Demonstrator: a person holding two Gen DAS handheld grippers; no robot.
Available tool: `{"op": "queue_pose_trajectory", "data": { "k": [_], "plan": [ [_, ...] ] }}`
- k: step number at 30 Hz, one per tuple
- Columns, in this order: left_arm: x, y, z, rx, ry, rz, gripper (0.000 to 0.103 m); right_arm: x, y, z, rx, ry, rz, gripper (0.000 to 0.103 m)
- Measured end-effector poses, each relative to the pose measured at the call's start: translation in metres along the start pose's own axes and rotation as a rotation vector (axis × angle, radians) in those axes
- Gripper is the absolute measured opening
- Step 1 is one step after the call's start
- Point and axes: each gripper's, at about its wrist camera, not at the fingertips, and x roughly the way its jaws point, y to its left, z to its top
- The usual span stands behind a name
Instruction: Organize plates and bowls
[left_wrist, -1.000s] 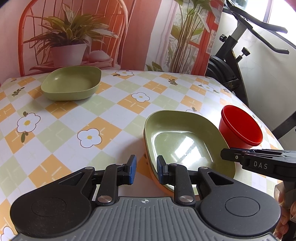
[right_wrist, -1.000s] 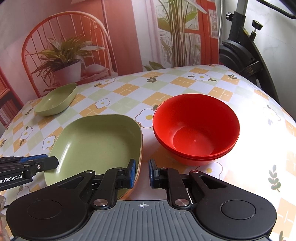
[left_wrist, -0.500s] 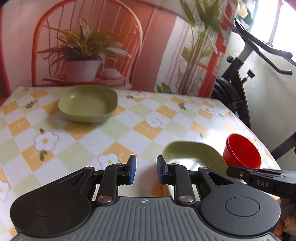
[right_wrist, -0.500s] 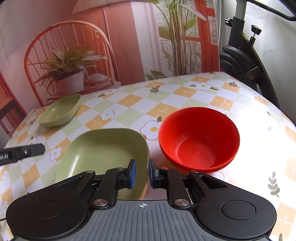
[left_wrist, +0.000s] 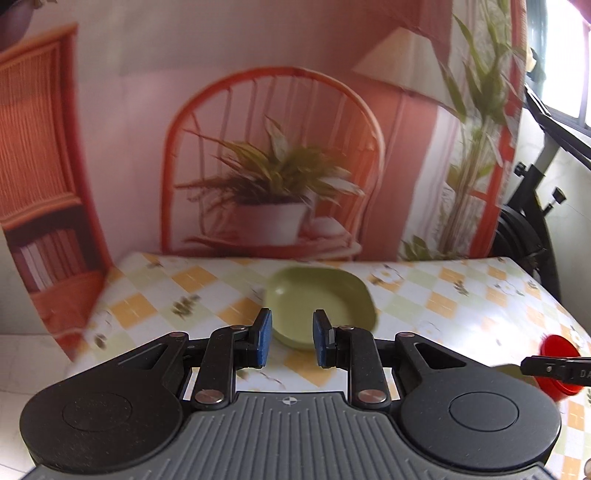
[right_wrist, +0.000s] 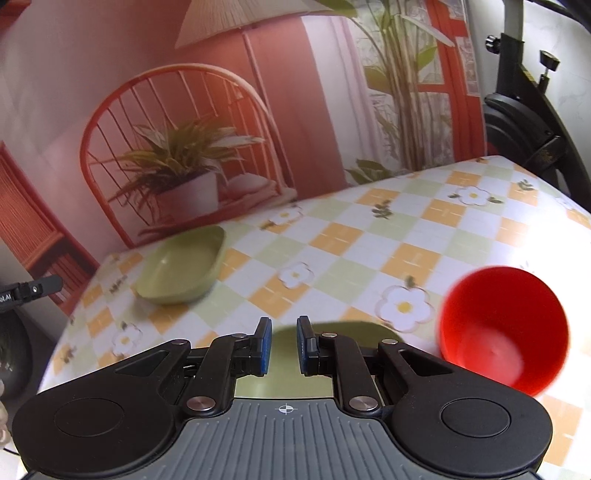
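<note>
Left wrist view: left gripper (left_wrist: 288, 338) part-open, empty, aimed at green bowl (left_wrist: 320, 309). Right gripper (right_wrist: 283, 344) narrowly open, empty. Next, probably: close on bowl rim.

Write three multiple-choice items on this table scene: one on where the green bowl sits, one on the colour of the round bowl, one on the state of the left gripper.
1. Where does the green bowl sit?
A. near the table's far-left corner
B. inside the red bowl
C. on the chair

2. What colour is the round bowl at the right?
A. blue
B. red
C. white

3. How does the left gripper stand?
A. shut on the green bowl
B. open, holding nothing
C. shut on a spoon

Answers:
1 A, the right wrist view shows it on the tablecloth towards the far-left corner.
2 B, it is plainly red.
3 B, its blue pads are apart with only table and bowl seen beyond them.
</note>
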Motion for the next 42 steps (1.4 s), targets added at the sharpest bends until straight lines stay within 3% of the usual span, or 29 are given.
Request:
{"op": "queue_pose_trajectory", "data": {
  "k": [6, 14, 21, 28, 42],
  "plan": [
    [0.005, 0.029, 0.024, 0.03, -0.032, 0.058, 0.025, 0.025, 0.043, 0.029, -0.03, -0.037, 0.05, 0.015],
    [0.057, 0.047, 0.044, -0.006, 0.032, 0.012, 0.025, 0.084, 0.084, 0.056, -0.089, -0.055, 0.044, 0.015],
    [0.121, 0.047, 0.031, -0.134, 0.13, -0.078, 0.025, 0.149, 0.084, 0.066, -0.033, 0.026, -0.025, 0.015],
    [0.156, 0.041, 0.013, -0.149, 0.2, -0.084, 0.025, 0.188, 0.078, 0.064, 0.016, 0.088, -0.05, 0.019],
    [0.184, 0.029, 0.01, -0.132, 0.255, -0.076, 0.025, 0.211, 0.065, 0.058, 0.101, 0.152, -0.065, 0.019]
  ]
}}
